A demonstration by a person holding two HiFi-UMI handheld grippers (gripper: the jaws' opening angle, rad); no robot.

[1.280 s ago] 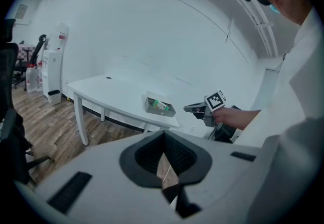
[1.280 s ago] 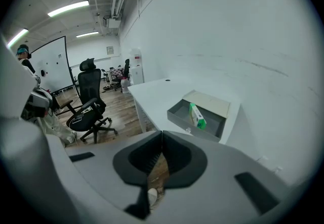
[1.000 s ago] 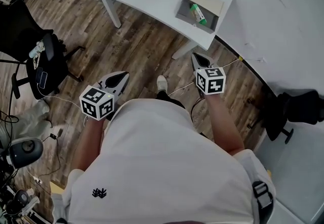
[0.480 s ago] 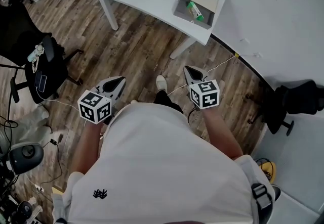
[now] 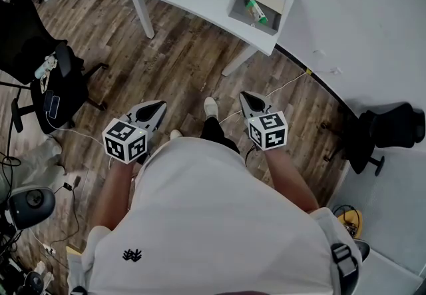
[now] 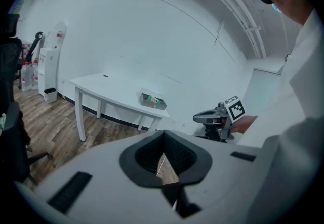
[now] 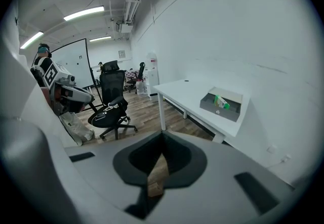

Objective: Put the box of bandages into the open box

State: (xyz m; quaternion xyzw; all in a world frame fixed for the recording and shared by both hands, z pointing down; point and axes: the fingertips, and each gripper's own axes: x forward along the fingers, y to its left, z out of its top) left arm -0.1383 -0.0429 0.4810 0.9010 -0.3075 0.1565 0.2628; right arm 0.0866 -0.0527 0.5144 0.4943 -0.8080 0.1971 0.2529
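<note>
Only the right gripper view shows the whiteboard point(image 7: 76, 58) beyond the table point(image 7: 185, 91). The left gripper point(image 5: 158, 107) and right gripper point(image 5: 246, 96), short of the table, are clenched and empty. On the table, the bandages point(image 5: 255, 11) lie in the box point(image 5: 251, 24), long axis slanting from lid to front wall.

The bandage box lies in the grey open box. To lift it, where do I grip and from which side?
Come from above: the walls of the open box surround it and would likely block a sideways approach. Close across the narrow width of the bandage box at mid-length, jaws turned to match its slant.

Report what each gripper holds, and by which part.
Nothing. The left gripper and right gripper are both shut and empty; the green-and-white bandage box lies in the open grey box.
</note>
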